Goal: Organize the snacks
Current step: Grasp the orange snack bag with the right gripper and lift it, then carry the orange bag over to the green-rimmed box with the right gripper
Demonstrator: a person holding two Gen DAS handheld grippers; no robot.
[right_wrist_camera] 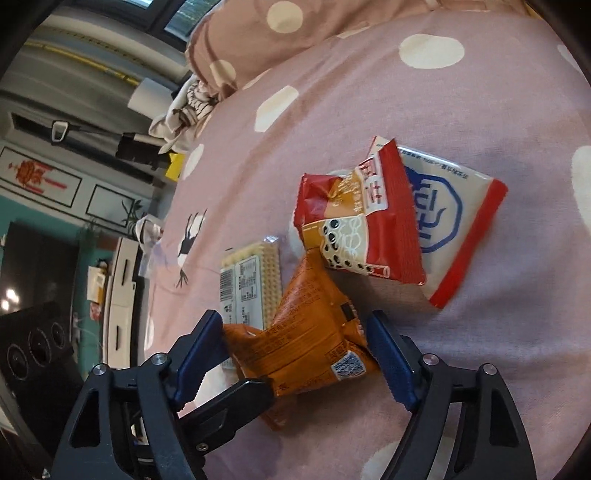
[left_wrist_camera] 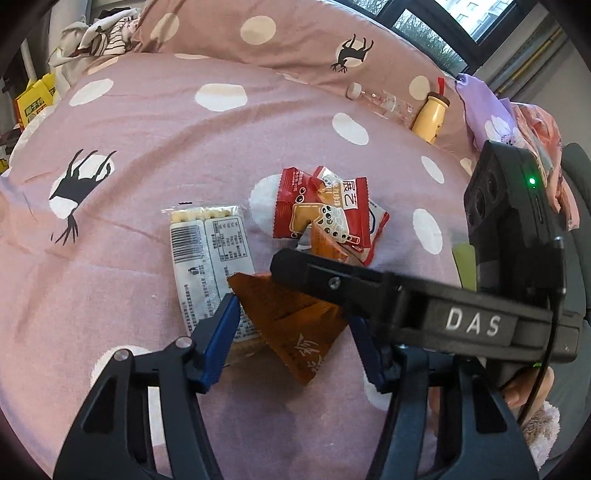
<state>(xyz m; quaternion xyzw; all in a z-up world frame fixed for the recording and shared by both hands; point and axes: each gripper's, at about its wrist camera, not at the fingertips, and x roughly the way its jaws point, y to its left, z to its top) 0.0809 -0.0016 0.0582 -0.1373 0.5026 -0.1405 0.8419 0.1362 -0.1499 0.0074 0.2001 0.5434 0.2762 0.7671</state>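
An orange snack packet lies on the pink spotted bedspread. My left gripper is open with its blue pads either side of the packet. My right gripper is also open around the same packet and crosses in front of the left one. A white cracker pack lies partly under the orange packet. A red milk-tea packet rests on a white-and-red packet just beyond.
A clear bottle and a yellow bottle lie at the far right by the pillow. Crumpled clothes and yellow boxes sit at the far left. Purple fabric lies at the right edge.
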